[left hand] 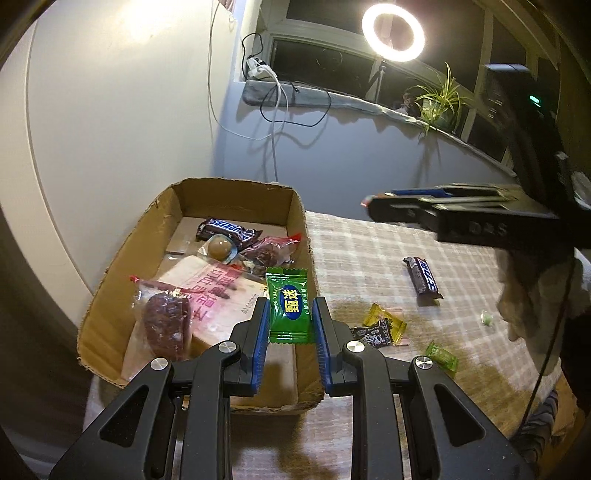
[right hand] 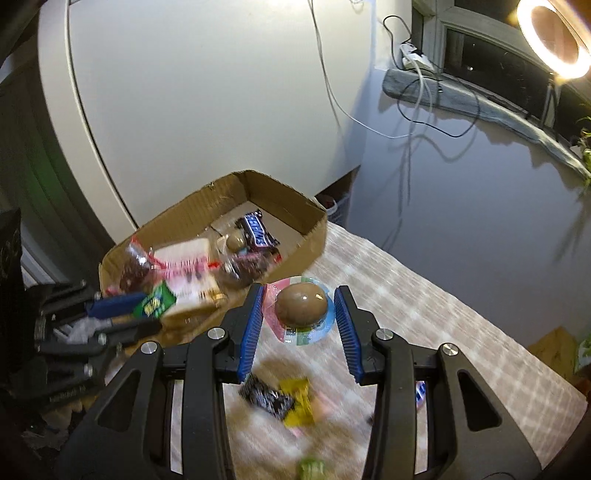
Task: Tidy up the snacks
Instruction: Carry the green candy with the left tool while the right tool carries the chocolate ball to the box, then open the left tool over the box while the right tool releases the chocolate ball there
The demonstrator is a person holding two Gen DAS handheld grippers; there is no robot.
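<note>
My left gripper (left hand: 289,319) is shut on a green candy packet (left hand: 288,305) and holds it over the right part of the cardboard box (left hand: 110,273). The box holds a Snickers bar (left hand: 227,229), a packed egg (left hand: 218,247), a bread pack (left hand: 210,295) and red date packs (left hand: 166,325). My right gripper (right hand: 300,314) is shut on a packed brown egg (right hand: 301,305) and holds it above the checked tablecloth, just right of the box (right hand: 306,236). The left gripper and its green packet (right hand: 155,303) show at the left of the right wrist view.
On the tablecloth (left hand: 369,251) lie a Snickers bar (left hand: 424,277), a black candy (left hand: 373,332), a yellow candy (left hand: 388,319) and green candies (left hand: 441,356). The right gripper (left hand: 373,203) reaches in from the right. The wall, a window sill and a ring light (left hand: 392,29) stand behind.
</note>
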